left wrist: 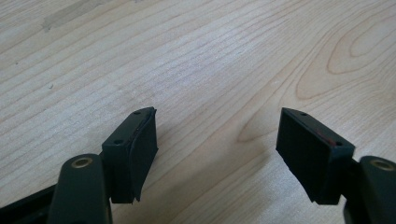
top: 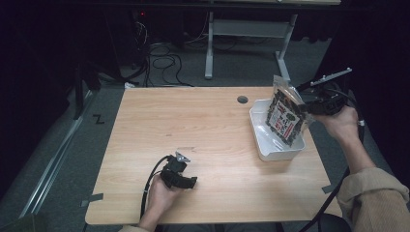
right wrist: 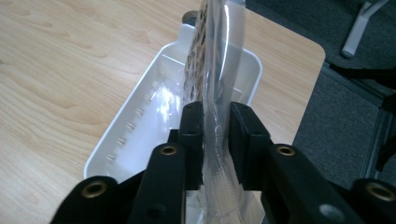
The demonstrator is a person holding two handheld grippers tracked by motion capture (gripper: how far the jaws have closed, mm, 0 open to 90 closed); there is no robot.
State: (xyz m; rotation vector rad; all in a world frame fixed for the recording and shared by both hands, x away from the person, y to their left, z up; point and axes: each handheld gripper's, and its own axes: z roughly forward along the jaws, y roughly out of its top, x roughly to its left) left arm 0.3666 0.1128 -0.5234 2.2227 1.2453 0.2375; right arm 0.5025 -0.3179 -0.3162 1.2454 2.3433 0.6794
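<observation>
Right hand-held gripper (top: 309, 104): clenched on one edge of the snack pouch (top: 286, 115), held up at the right end of the worktop (top: 203, 135) by the person's right hand (top: 342, 122).
Jaws, right gripper view: the right hand-held gripper (right wrist: 215, 140) has both black pads pressed flat against the clear sealed edge of the snack pouch (right wrist: 212, 70), one on each side.
Snack pouch: dark printed front with a red and white label, tilted, hanging over the white plastic tray (top: 270, 147); whether its lower edge touches the tray I cannot tell.
White plastic tray: on the worktop near the right edge, just beside the round cable hole (top: 242, 99).
Left hand-held gripper (top: 186, 182): released, jaws spread wide, held low over bare wood near the front edge.
Left gripper view: the left hand-held gripper (left wrist: 217, 144) has only wood grain between its pads.
</observation>
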